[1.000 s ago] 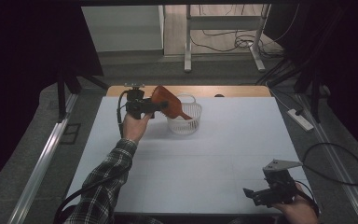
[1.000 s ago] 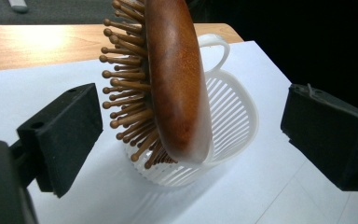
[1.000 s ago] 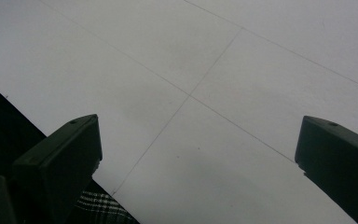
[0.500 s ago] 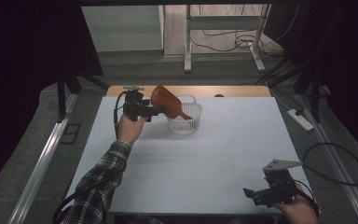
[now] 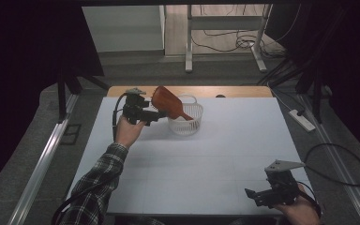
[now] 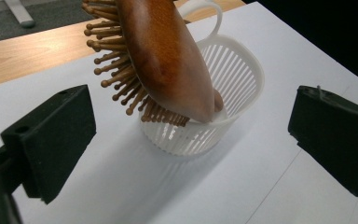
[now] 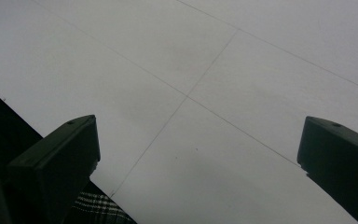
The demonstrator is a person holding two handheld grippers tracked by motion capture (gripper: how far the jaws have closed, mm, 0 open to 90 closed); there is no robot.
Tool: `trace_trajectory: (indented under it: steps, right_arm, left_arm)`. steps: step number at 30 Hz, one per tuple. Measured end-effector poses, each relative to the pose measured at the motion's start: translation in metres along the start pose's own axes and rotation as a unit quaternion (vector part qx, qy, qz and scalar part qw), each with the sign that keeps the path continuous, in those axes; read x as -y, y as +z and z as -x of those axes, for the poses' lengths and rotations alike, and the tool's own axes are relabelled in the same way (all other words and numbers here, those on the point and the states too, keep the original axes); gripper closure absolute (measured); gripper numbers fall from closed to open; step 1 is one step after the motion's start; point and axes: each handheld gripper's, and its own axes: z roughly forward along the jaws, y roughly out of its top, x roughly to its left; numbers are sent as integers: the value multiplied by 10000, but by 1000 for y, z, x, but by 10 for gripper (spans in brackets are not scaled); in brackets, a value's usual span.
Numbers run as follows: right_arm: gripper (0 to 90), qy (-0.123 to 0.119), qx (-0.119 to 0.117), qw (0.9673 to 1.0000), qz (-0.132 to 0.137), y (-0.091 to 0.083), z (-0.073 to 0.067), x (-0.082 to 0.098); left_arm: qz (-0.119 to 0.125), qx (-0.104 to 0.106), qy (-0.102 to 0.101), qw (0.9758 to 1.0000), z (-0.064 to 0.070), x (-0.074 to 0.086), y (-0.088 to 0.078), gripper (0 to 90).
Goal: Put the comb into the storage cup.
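A brown wooden hairbrush (image 6: pixel 168 60) stands tilted in a small white slatted basket (image 6: pixel 242 79), one end down inside and its bristles facing left. My left gripper (image 6: pixel 191 140) is open just short of it. Its jaws have just been opening, and neither pad touches the brush. From above, the brush (image 5: pixel 171 104) leans out of the basket (image 5: pixel 187 123) toward the left gripper (image 5: pixel 158 114) at the table's far left. My right gripper (image 5: pixel 258 197) hovers open by the near right edge, with nothing but bare white table between its jaws (image 7: pixel 198 154).
The white table top (image 5: pixel 206 159) stretches between the two hands. A wooden strip (image 5: pixel 234 91) runs along its far edge. A power strip (image 5: pixel 302 120) and cables lie on the floor to the right. A metal rail (image 5: pixel 42 159) flanks the left side.
The left jaws have spread off the hairbrush, which now leans in the basket on its own. The left hand has drawn slightly back toward the near side. The right hand has not moved.
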Motion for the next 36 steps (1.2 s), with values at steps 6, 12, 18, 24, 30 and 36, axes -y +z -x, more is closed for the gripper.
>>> trace_trajectory:
  steps: [6, 12, 18, 24, 30, 36]
  right_arm:
    - [0, -5, 16, 10000, 14, 0, 0, 0]
    - [0, 5, 20, 10000, 54, -1, 0, 0]
    - [0, -9, 17, 10000, 48, -1, 0, 0]
    - [0, -13, 16, 10000, 41, -1, -1, 0]
    - [0, -32, 21, 10000, 27, 0, -1, 0]
    - [0, -64, 9, 10000, 17, 0, -1, 0]
  left_arm:
    - [-29, -112, 190, 9998, 3, 2, -5, 4]
    - [-4, -181, 305, 9994, 7, 6, -9, 0]
    - [58, -198, 342, 9992, 7, 11, -14, 0]
    - [110, -183, 357, 9991, 7, 16, -18, 0]
    - [74, -147, 399, 9991, 8, 21, -20, 0]
    - [-3, -169, 465, 9988, 9, 27, -19, 1]
